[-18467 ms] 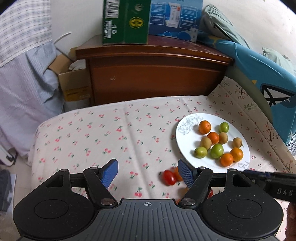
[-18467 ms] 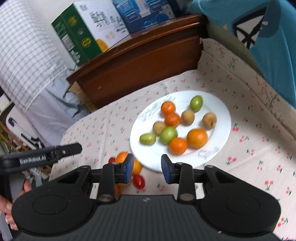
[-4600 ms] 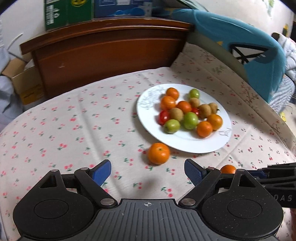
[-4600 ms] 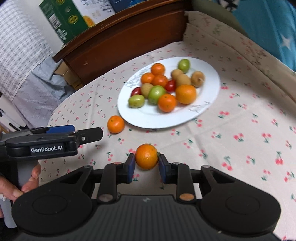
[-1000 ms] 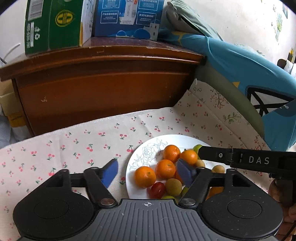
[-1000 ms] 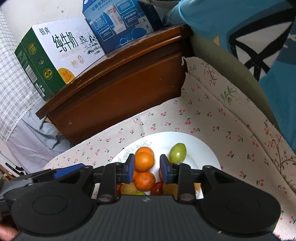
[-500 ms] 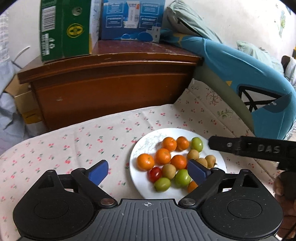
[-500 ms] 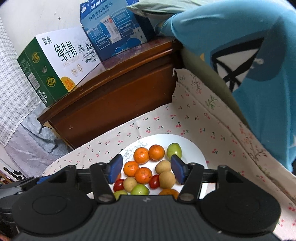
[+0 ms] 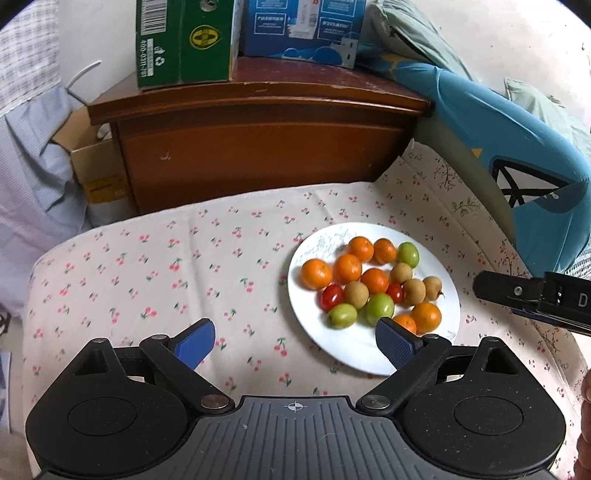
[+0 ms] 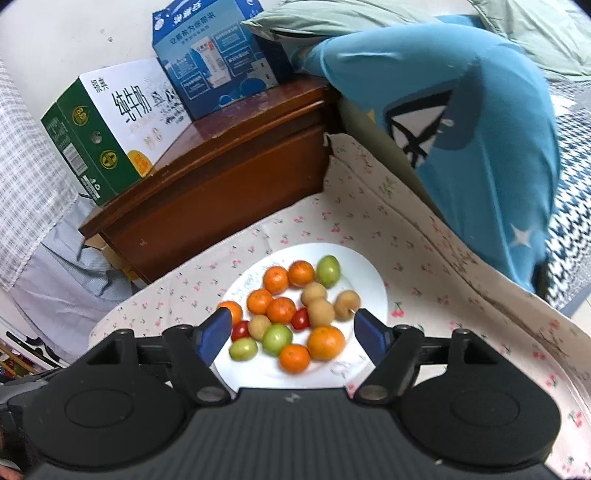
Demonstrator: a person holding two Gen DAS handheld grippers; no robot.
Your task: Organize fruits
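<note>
A white plate lies on the cherry-print cloth and holds several oranges, green fruits, brown longans and two red tomatoes. It also shows in the right wrist view. My left gripper is open and empty, held back from the plate's near-left edge. My right gripper is open and empty, held above the plate's near side. Its body shows at the right of the left wrist view.
A wooden cabinet stands behind the cloth-covered surface, with a green carton and a blue box on top. A blue cushion rises on the right. A cardboard box sits at the left.
Both grippers have drawn back from the plate and opened wider. The orange that the right gripper held one second ago now lies on the plate.
</note>
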